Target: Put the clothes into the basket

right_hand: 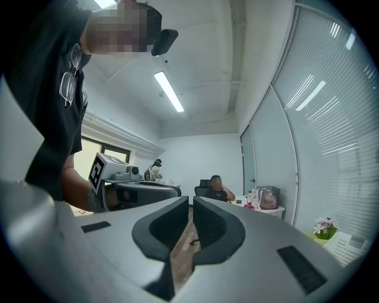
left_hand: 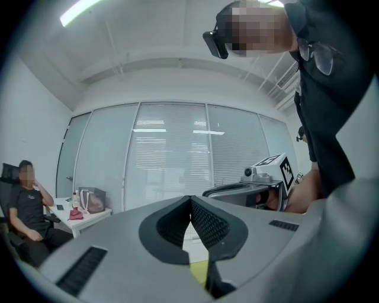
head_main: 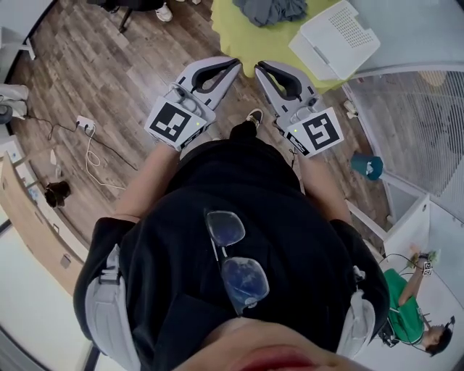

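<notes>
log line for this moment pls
phase: not started | left gripper: jaws shut, empty | right gripper: jaws shut, empty | grey clothes: outside white basket

Open wood floor (head_main: 138, 65) ahead and to the left, free for passing as far as the yellow-green mat (head_main: 232, 29). On the mat, a grey heap of clothes (head_main: 270, 11) and, just right of it, the white basket (head_main: 335, 38) at the mat's edge. Hemmed in on the right by a glass wall (head_main: 420, 123) and a teal bin (head_main: 367, 166). Low on the left, a power strip (head_main: 85, 125) with trailing cable (head_main: 90, 156). Between left gripper (head_main: 235, 64) and right gripper (head_main: 259, 67), only a narrow gap.
</notes>
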Demonstrator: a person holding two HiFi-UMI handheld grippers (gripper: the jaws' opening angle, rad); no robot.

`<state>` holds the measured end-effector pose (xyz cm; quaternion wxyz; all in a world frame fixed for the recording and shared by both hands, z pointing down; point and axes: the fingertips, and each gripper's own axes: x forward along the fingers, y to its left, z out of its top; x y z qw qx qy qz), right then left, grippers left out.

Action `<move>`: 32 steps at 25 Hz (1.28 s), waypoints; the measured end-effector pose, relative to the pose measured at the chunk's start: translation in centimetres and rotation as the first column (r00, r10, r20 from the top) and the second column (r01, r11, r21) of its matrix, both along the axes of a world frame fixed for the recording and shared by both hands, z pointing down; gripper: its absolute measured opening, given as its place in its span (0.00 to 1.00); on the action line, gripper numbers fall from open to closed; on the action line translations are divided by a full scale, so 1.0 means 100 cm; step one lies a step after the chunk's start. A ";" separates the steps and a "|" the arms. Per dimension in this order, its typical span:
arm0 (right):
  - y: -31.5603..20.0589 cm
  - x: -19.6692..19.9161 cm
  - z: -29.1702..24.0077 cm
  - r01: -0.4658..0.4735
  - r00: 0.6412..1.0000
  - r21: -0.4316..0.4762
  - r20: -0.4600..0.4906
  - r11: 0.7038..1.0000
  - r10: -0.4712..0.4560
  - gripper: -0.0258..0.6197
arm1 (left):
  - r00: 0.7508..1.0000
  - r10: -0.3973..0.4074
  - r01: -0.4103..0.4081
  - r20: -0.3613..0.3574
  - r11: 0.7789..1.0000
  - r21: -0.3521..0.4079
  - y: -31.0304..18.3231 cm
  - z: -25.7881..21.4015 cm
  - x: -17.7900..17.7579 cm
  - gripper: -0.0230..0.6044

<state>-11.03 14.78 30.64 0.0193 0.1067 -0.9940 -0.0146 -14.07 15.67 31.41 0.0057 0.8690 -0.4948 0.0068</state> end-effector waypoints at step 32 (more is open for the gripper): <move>-0.237 0.038 0.024 -0.076 0.997 -0.040 0.025 0.996 0.077 0.10 | 0.998 -0.015 0.020 0.068 0.996 -0.083 -0.234 0.030 0.030 0.05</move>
